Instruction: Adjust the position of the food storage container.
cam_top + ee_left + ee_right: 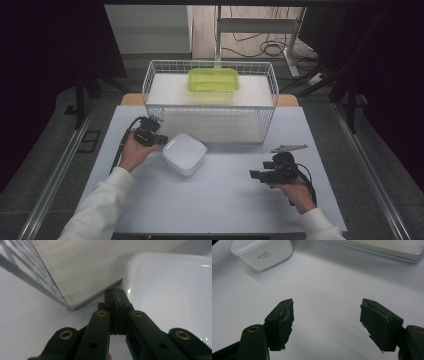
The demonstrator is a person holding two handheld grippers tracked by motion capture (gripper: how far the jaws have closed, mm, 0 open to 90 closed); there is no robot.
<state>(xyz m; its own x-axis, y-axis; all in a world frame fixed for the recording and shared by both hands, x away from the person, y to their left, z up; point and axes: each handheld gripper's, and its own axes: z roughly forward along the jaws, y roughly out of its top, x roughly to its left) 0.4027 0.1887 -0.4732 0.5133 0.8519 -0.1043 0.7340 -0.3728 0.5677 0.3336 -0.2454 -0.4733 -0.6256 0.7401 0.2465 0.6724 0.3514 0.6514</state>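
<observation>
Left gripper point(116, 293) jaws shut, empty, tips beside white container point(184, 153) rim. Right gripper point(327, 315) jaws wide open near table's point(220, 200) right edge; its view shows container's label, print blurred, possibly brand.

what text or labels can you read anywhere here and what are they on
White container: a small dark print of two short lines on its side wall, seen in the right gripper view; too small and blurred to read.
Green container in the wire basket: no text that can be seen.
Left gripper and right gripper: no markings that can be read.
</observation>
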